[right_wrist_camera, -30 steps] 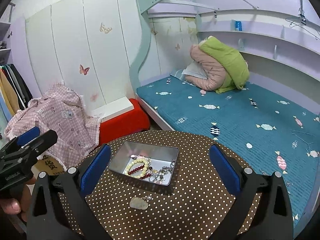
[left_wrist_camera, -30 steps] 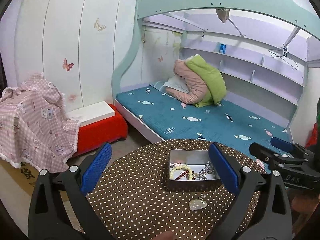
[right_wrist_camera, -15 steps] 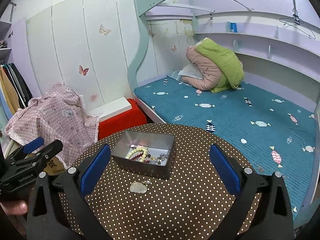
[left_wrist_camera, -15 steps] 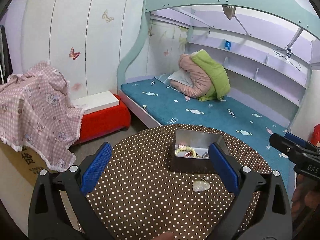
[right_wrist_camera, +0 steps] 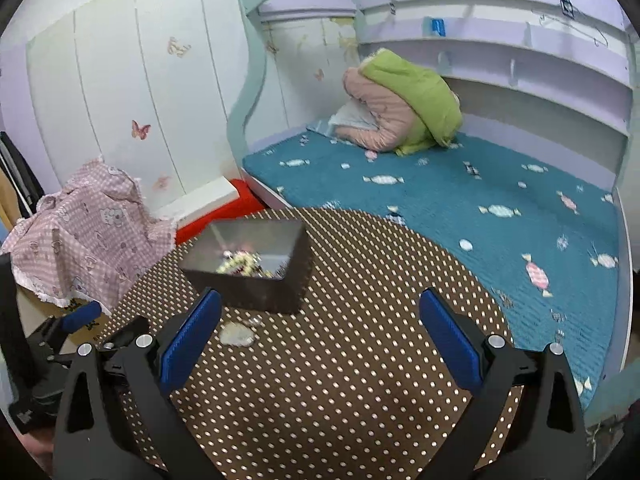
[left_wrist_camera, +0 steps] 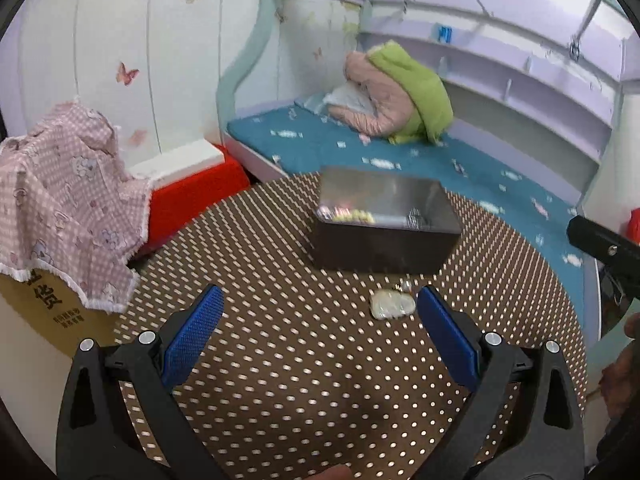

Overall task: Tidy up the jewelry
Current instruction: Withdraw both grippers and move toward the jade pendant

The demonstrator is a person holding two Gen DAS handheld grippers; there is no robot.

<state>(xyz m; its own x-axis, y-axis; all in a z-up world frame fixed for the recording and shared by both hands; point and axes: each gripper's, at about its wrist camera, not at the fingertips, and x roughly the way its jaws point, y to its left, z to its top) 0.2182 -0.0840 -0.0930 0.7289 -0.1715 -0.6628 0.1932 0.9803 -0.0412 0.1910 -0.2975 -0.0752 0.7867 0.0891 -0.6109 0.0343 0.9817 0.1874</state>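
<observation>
A metal tin holding bead bracelets and silver pieces stands on a round brown polka-dot table. A pale stone pendant lies on the cloth just in front of the tin, close to my left gripper's right finger. My left gripper is open and empty above the table. In the right wrist view the tin is ahead to the left and the pendant lies by the left finger. My right gripper is open and empty.
A bed with a teal cover and a pink and green quilt lies behind the table. A red stool and a cardboard box under pink cloth stand at the left. The other gripper shows at each view's edge.
Both grippers have dropped lower and closer to the table. The tin and pendant now look nearer. Both grippers stay open.
</observation>
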